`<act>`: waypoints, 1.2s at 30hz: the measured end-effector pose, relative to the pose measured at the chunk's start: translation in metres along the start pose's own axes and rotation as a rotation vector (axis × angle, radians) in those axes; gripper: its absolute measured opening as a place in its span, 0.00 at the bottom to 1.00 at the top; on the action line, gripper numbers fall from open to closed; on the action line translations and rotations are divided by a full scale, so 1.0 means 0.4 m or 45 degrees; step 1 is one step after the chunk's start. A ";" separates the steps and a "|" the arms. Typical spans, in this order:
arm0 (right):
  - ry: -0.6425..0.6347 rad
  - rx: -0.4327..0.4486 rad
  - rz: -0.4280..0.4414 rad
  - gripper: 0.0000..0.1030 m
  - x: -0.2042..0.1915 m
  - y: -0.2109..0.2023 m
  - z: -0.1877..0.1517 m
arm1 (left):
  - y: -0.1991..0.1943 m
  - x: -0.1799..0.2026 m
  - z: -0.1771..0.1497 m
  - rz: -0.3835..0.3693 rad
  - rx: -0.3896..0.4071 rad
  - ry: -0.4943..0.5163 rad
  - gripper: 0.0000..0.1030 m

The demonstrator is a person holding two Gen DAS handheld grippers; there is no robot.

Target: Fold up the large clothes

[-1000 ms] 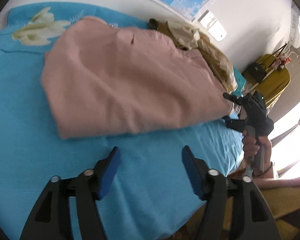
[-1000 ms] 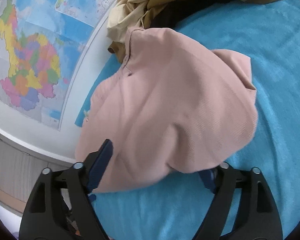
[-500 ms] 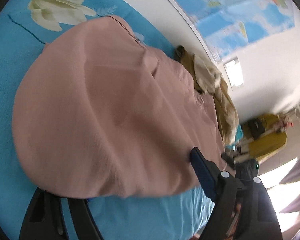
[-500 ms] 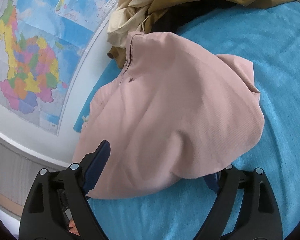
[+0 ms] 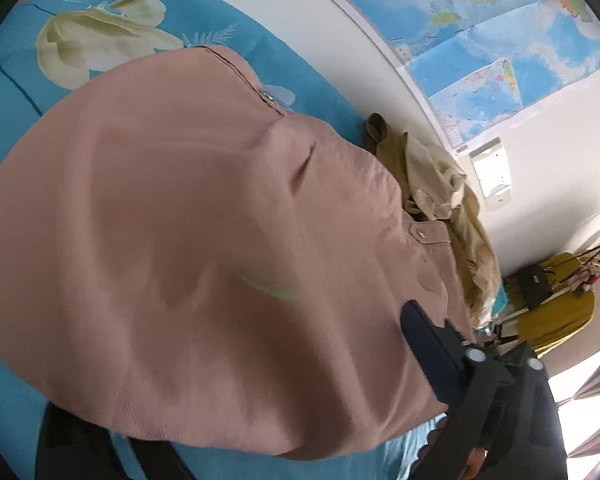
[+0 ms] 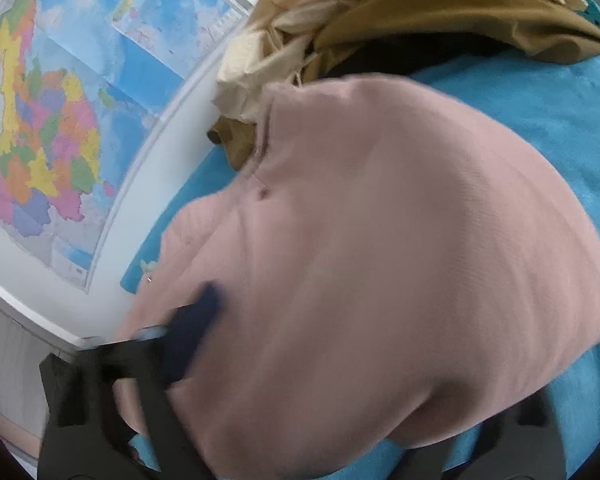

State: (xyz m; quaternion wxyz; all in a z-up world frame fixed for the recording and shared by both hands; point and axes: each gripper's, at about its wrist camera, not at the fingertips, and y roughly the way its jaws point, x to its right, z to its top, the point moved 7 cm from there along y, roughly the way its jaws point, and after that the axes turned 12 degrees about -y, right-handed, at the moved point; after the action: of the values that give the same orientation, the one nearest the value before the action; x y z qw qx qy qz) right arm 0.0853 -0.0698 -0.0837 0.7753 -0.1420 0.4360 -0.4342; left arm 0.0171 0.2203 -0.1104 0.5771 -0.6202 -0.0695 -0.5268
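Dusty-pink folded garment of fine ribbed cloth (image 5: 204,264) (image 6: 380,272), lying as a thick rounded bundle on a bed under a bright blue sheet printed with a pale cream flower (image 5: 20,380) (image 6: 548,96). A seam with a small metal snap along its far edge, near the wall.

Left tongs (image 5: 268,412) spread wide, straddling the near edge of the bundle: 1 dark blue pad (image 5: 424,348) on top of the cloth at the right, the other finger hidden beneath the fold, only its black frame showing below.

Right tongs (image 6: 360,360) likewise wide around the opposite end, 1 dark blue pad (image 6: 196,328) lying on the cloth, blurred; the second finger tucked under the bundle.

Just beyond the pink garment, touching it, a crumpled heap of cream and mustard-brown clothes (image 5: 440,184) (image 6: 400,20). Behind the bed, a white wall with coloured maps (image 5: 480,40) (image 6: 48,132). Far right in the left wrist view, a yellow garment on a rack (image 5: 556,312).
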 end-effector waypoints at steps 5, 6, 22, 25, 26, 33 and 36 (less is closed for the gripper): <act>0.130 -0.046 0.197 0.36 0.044 0.013 0.014 | 0.013 -0.017 0.023 0.057 -0.021 -0.039 0.47; 0.131 -0.054 0.207 0.40 0.044 0.015 0.019 | 0.017 -0.018 0.026 0.047 -0.023 -0.048 0.47; -0.042 -0.101 0.352 0.18 -0.042 0.014 0.063 | 0.037 0.025 0.053 0.090 -0.043 0.027 0.18; -0.117 -0.087 0.397 0.15 -0.100 -0.013 0.091 | 0.013 0.056 0.073 0.057 -0.030 0.079 0.17; -0.145 -0.081 0.424 0.14 -0.128 -0.024 0.103 | -0.002 0.070 0.084 0.047 -0.010 0.107 0.17; -0.332 -0.053 0.514 0.13 -0.315 -0.036 0.197 | -0.122 0.157 0.207 0.009 0.118 0.200 0.17; -0.397 -0.025 0.575 0.13 -0.415 -0.023 0.249 | -0.187 0.178 0.292 -0.004 0.183 0.203 0.17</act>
State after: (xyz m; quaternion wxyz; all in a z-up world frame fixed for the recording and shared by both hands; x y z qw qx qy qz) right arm 0.1196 0.0412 0.0711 0.9089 -0.1139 0.3360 -0.2190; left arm 0.0630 0.2996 0.0158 0.6229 -0.5331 -0.0619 -0.5692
